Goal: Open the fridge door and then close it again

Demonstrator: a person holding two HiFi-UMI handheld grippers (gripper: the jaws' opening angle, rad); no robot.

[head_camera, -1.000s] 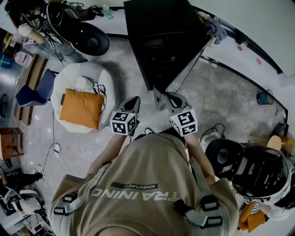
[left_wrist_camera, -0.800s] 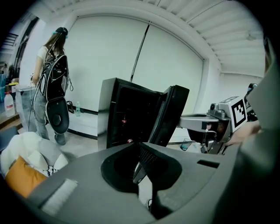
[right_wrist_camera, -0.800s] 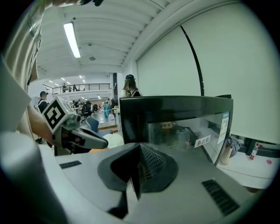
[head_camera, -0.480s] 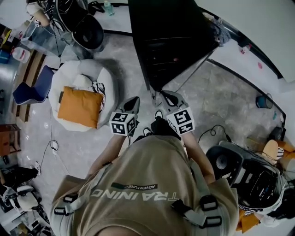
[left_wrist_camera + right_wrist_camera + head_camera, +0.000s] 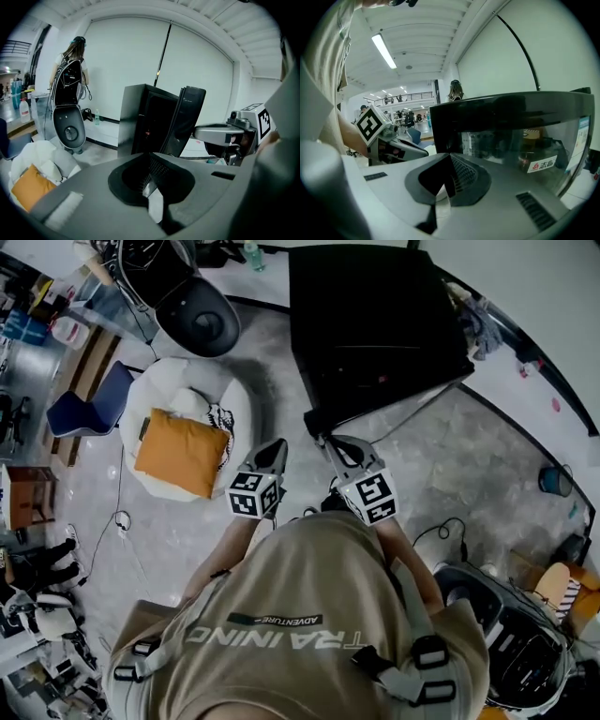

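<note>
I see the black fridge (image 5: 375,324) standing on the floor straight ahead of both tools. Its glass door (image 5: 187,119) is ajar, swung out toward my right side. The right hand-held gripper (image 5: 330,442) has its tips just beside the door's free corner. I cannot tell from the head view whether they touch. In the right gripper view the door (image 5: 511,136) fills the frame directly ahead, with shelf contents and a sticker visible through the glass. The right hand-held gripper (image 5: 449,157) has its jaws pressed together with nothing between them.

The left hand-held gripper (image 5: 275,448) sits near the right one, a little further from the fridge, and points at the cabinet's left edge. In its own view the left hand-held gripper (image 5: 149,161) also has its jaws closed on nothing. The open door stands beyond the tips and well apart from them.

Both forearms reach forward from the torso, roughly parallel and angled slightly inward, with the marker cubes facing up. An orange cushion (image 5: 183,451) lies on a white beanbag (image 5: 230,413) off to the left.
</note>
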